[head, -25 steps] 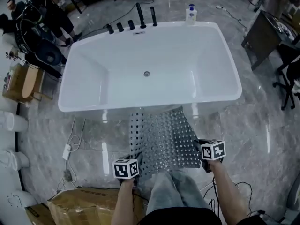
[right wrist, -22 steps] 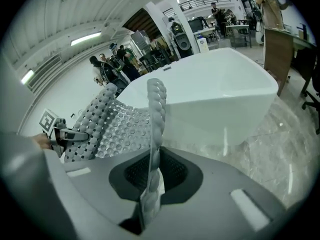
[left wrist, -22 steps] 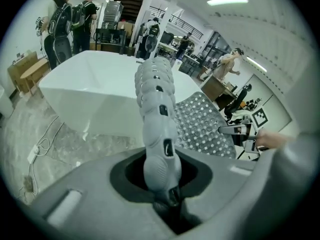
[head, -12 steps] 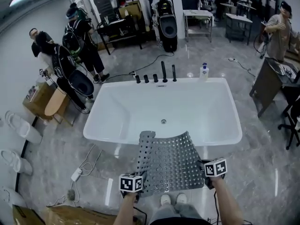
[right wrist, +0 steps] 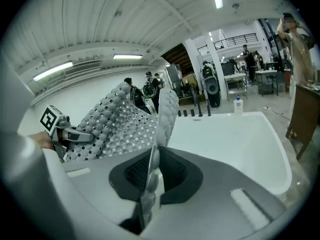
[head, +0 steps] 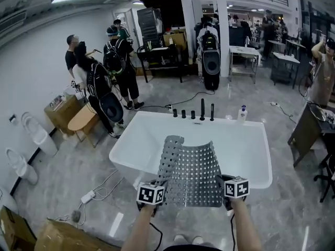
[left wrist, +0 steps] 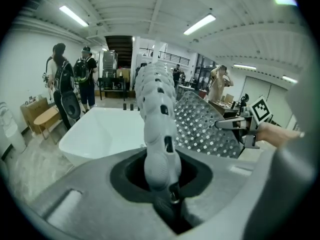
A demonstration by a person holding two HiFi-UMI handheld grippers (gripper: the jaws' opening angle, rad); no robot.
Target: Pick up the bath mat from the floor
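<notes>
1. Standing before you, the white bathtub has a soap bottle on its far rim.
2. Your bath mat is off the floor, spread over the tub's near edge.
3. Your left gripper and right gripper each pinch a near corner.

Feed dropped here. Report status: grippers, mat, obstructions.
Both shut on bath mat: left gripper, right gripper, one near corner each. Mat off floor, spread between them. Close ahead: bathtub.

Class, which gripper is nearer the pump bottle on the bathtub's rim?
Right. The right gripper grips the bath mat at the edge on the side of the pump bottle; the left gripper grips the opposite edge, farther away.
</notes>
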